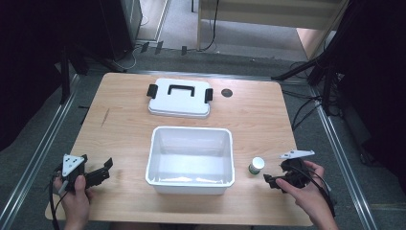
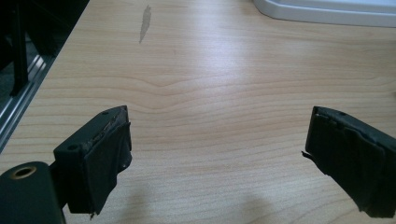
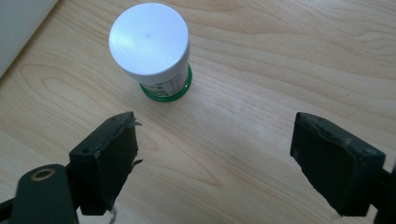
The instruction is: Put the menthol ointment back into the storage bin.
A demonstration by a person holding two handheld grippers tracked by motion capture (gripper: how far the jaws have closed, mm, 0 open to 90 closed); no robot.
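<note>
A small jar (image 1: 256, 166) with a white cap and green base stands upright on the wooden table, just right of an open white bin (image 1: 190, 159). In the right gripper view the jar (image 3: 152, 49) sits ahead and left of my right gripper (image 3: 212, 140), whose jaws are open and hold nothing. That right gripper (image 1: 273, 180) rests near the table's front right. My left gripper (image 1: 105, 170) lies at the front left, open over bare wood (image 2: 217, 135). The bin's white lid (image 1: 180, 97), with black handle and latches, lies flat behind the bin.
A dark round hole (image 1: 227, 93) sits in the table right of the lid. A grey streak (image 2: 145, 23) marks the wood ahead of the left gripper. Metal rails run along both sides of the table (image 1: 124, 129). Cables lie on the floor at right.
</note>
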